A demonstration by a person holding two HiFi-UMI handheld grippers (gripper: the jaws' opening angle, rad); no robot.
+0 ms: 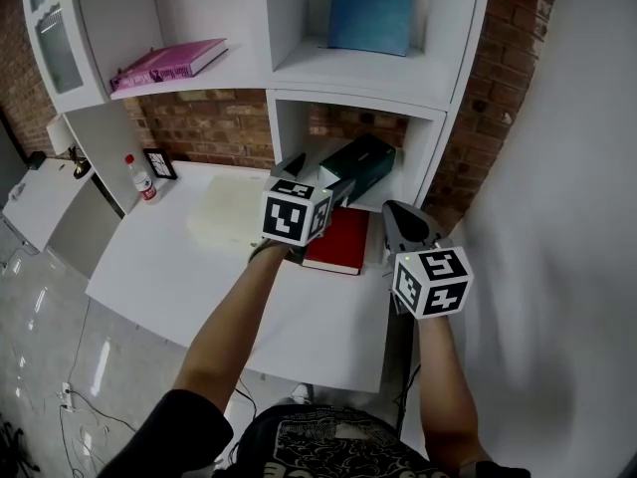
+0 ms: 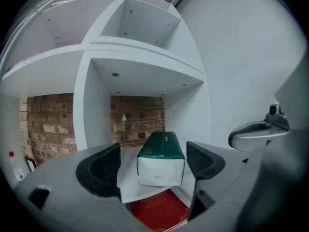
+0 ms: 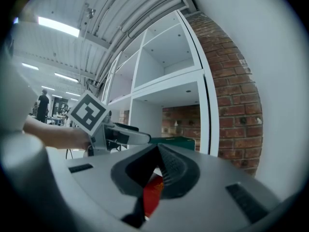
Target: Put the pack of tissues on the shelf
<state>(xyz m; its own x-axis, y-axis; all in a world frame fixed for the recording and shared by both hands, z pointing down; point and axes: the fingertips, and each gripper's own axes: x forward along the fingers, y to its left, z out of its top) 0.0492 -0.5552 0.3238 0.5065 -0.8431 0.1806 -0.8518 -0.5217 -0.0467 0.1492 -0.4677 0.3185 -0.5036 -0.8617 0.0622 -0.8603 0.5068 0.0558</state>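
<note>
Pack in the shelf; letting go looks like the step in hand.

Head view: the pack (image 1: 360, 165) lies in the lower shelf (image 1: 348, 96) cubby, with the left claw (image 1: 314, 174) at its near end; whether it sits flat is hard to tell. Left gripper view: the claw stands wide apart, pack between the pads but clear of both, so next likely calls for a straight pull-back. Right gripper view: the right claw (image 3: 157, 170) is together, empty.

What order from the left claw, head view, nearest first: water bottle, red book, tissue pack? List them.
1. Tissue pack: between the jaws of the left claw, in the cubby.
2. Red book: on the desk, below the claw.
3. Water bottle: desk's far left.
</note>
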